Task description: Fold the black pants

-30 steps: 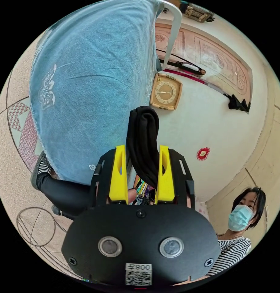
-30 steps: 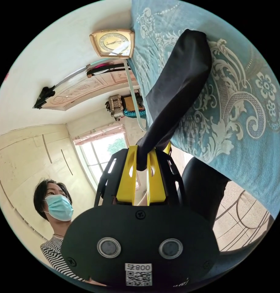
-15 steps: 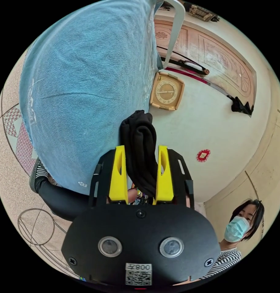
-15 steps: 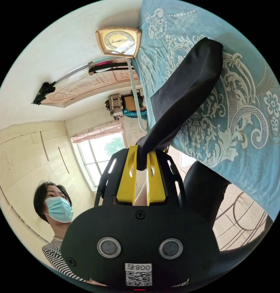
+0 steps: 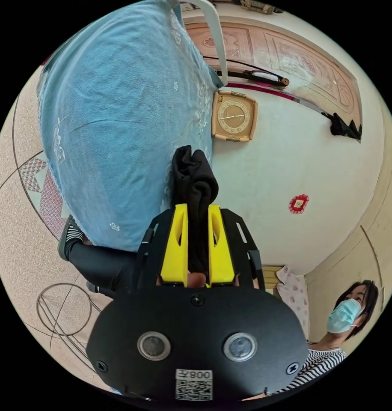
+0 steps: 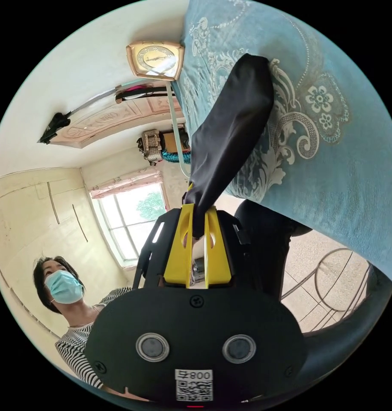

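Observation:
The black pants bunch up between the yellow jaws of my left gripper, which is shut on a thick fold of them at the edge of the blue patterned cloth. In the right gripper view the black pants stretch as a smooth dark band from the blue patterned cloth down into my right gripper, whose jaws are shut on the fabric's end. Both cameras look up from below the cloth's edge.
A person in a striped top and a face mask stands close by, with the striped top near my right gripper. A dark-clad leg stands on the tiled floor. A square clock hangs on the wall beside a carved wooden door; a window is behind.
My left gripper's jaws have closed from a wide gap onto the bunched pants. The right gripper keeps its grip; both cameras have shifted slightly.

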{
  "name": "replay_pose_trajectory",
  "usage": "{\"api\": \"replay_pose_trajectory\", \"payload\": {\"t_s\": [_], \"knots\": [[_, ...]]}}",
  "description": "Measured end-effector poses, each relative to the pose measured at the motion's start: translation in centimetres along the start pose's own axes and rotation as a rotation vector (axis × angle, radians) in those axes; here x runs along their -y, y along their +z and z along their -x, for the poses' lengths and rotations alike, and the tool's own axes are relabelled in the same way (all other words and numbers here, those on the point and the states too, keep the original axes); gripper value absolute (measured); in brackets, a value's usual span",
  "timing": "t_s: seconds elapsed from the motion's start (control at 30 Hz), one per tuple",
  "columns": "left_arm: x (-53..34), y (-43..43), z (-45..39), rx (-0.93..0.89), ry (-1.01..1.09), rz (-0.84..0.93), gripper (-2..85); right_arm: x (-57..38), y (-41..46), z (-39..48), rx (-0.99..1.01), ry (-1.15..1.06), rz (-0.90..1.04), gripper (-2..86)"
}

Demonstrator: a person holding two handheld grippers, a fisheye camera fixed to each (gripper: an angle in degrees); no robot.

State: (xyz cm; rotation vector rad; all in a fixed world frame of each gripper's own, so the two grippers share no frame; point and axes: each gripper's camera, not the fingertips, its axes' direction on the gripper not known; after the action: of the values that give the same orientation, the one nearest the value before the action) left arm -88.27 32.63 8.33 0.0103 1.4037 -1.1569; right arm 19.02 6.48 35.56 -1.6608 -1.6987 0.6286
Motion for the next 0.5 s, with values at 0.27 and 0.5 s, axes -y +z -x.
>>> {"api": "replay_pose_trajectory", "payload": {"t_s": [0.27, 0.5], "knots": [[-7.7, 9.6, -1.2, 0.021, 0.089, 0.085, 7.5, -10.3, -4.6, -0.1, 0.069, -0.091, -0.050, 0.9], [-14.8, 24.8, -2.0, 0.052, 0.183, 0.290, 7.4, -19.6, -11.5, -1.7, 0.146, -0.153, -0.196, 0.3]]}}
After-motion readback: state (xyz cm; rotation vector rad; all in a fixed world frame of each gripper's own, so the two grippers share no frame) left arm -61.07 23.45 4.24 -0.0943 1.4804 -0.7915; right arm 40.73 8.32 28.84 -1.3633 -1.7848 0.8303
